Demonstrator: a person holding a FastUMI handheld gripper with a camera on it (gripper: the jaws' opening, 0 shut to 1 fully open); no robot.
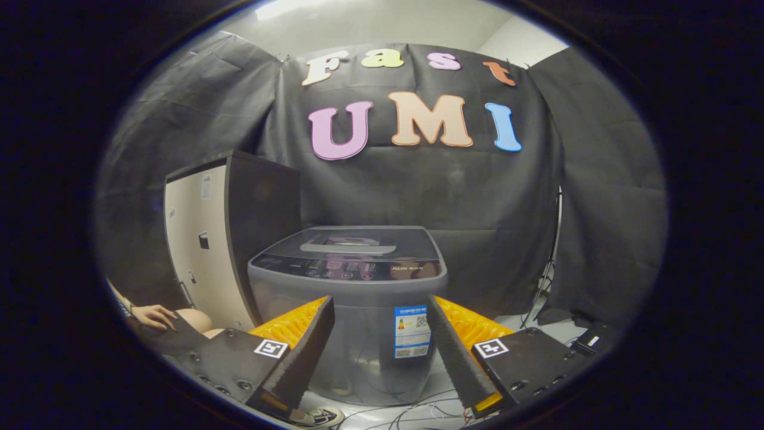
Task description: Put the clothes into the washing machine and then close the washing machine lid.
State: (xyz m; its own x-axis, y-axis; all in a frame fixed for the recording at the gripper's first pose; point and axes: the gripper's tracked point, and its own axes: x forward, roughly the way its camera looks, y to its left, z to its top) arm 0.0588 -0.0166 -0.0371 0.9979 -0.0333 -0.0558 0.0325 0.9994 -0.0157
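Note:
A grey top-loading washing machine [358, 310] stands on the floor just beyond my fingers. Its dark lid [352, 242] lies flat and shut over the top, with a control strip along the front edge. My gripper [379, 316] is open, its two orange-and-black fingers [304, 340] spread wide with nothing between them, held in front of the machine's front wall below the lid. I see no clothes.
A tall cabinet [203, 251] with a pale front and dark side stands left of the machine. A person's hand [152, 315] rests low at the left. Cables [412, 412] lie on the pale floor under the machine. A stand [552, 263] leans against the cloth at the right.

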